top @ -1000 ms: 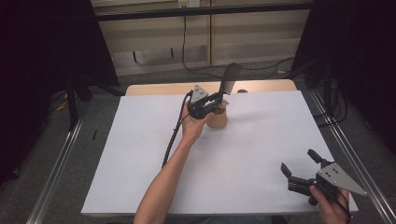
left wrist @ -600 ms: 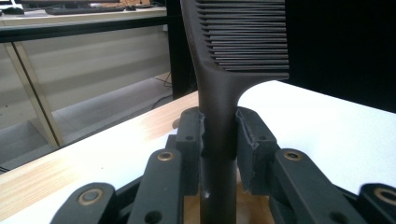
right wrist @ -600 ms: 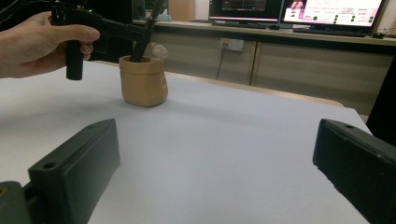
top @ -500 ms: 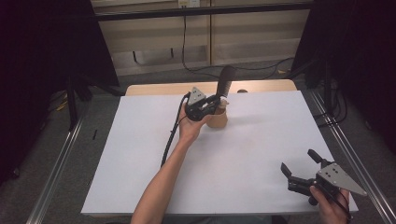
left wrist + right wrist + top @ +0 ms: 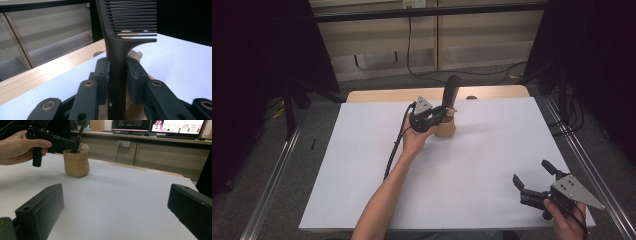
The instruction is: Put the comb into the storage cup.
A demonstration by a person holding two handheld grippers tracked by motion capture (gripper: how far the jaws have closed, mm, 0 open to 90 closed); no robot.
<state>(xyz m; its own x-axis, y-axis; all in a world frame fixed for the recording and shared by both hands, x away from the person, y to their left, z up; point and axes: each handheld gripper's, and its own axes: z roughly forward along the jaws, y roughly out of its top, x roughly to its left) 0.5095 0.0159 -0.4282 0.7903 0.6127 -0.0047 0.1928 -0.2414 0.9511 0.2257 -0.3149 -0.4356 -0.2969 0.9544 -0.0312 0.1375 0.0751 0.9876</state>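
We hold black comb (image 5: 117, 65) by handle in left gripper (image 5: 443, 112), upright over tan paper pouch (image 5: 445, 128) near tabletop's far edge. Judged light, stiff, slick plastic; grip handle, avoid teeth. Right gripper (image 5: 536, 179) wide, empty, near right corner.

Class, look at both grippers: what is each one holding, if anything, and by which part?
The left gripper clamps a black comb by its handle, just below the teeth, above the tan pouch. The right gripper is open and holds nothing.
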